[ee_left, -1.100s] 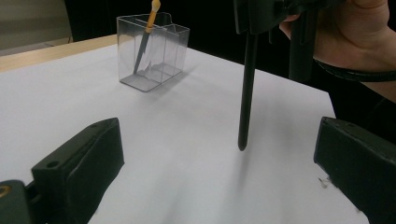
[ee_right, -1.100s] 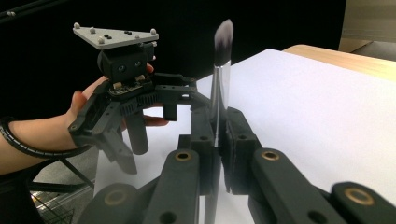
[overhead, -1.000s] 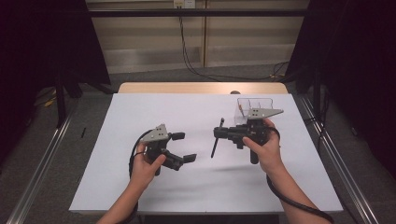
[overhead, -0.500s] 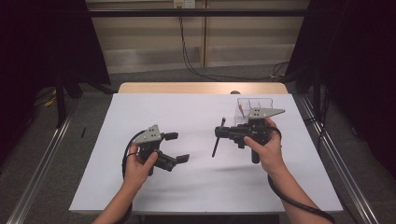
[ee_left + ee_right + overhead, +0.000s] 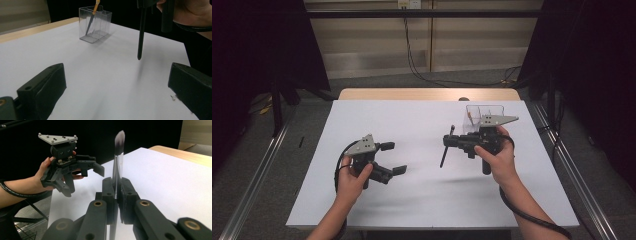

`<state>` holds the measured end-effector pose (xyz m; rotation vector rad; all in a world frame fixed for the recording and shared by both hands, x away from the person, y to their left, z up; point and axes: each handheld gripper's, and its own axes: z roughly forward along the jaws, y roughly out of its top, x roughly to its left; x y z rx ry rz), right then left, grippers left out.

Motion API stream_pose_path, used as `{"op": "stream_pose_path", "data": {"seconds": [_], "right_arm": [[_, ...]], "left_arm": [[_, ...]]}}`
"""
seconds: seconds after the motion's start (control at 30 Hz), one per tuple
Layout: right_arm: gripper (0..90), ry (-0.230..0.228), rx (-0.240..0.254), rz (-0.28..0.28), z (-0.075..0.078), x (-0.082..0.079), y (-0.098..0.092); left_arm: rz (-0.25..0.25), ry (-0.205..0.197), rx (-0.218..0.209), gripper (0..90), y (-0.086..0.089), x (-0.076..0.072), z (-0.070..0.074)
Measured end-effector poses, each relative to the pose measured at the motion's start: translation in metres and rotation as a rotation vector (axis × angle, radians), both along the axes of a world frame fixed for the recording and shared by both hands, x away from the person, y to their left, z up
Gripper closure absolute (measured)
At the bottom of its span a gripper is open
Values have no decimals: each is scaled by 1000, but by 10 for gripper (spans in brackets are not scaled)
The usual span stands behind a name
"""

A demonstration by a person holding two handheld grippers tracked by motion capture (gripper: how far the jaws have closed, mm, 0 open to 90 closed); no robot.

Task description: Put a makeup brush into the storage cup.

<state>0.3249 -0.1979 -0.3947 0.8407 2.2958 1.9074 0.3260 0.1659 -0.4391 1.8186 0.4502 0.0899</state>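
My right gripper (image 5: 448,141) is shut on a black makeup brush (image 5: 445,155) right of the table's middle. In the right gripper view its jaws (image 5: 116,195) pinch the handle, and the brush's bristles (image 5: 119,141) point away from me. The brush (image 5: 140,32) hangs above the white table sheet (image 5: 422,120) without touching it. My left gripper (image 5: 394,158) is open and holds nothing; it hovers at the left, jaws toward the brush. In the left gripper view its jaws (image 5: 117,92) stand wide apart. The left gripper (image 5: 83,181) also shows in the right gripper view.
A clear plastic box (image 5: 95,25) stands at the back right of the sheet, just behind my right hand (image 5: 497,155). An orange-handled brush (image 5: 93,15) leans inside it. The wooden table edge (image 5: 427,94) runs along the back. Dark curtains hang on both sides.
My left gripper has drifted a little to the left, away from the brush, and stays open. The right gripper and the brush have kept still.
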Motion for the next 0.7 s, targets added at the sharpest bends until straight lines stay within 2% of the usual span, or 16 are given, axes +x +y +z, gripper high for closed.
{"op": "stream_pose_path", "data": {"seconds": [0.43,0.63,0.7], "right_arm": [[839,-6,4,-17,3,1,-9],[839,-10,4,-22,2,1,-10],[839,-9,4,-21,2,2,-10]], "left_arm": [[15,-16,13,13,17,-3,1],[34,-16,-9,12,25,-4,0],[37,-23,-4,12,27,-5,1]]}}
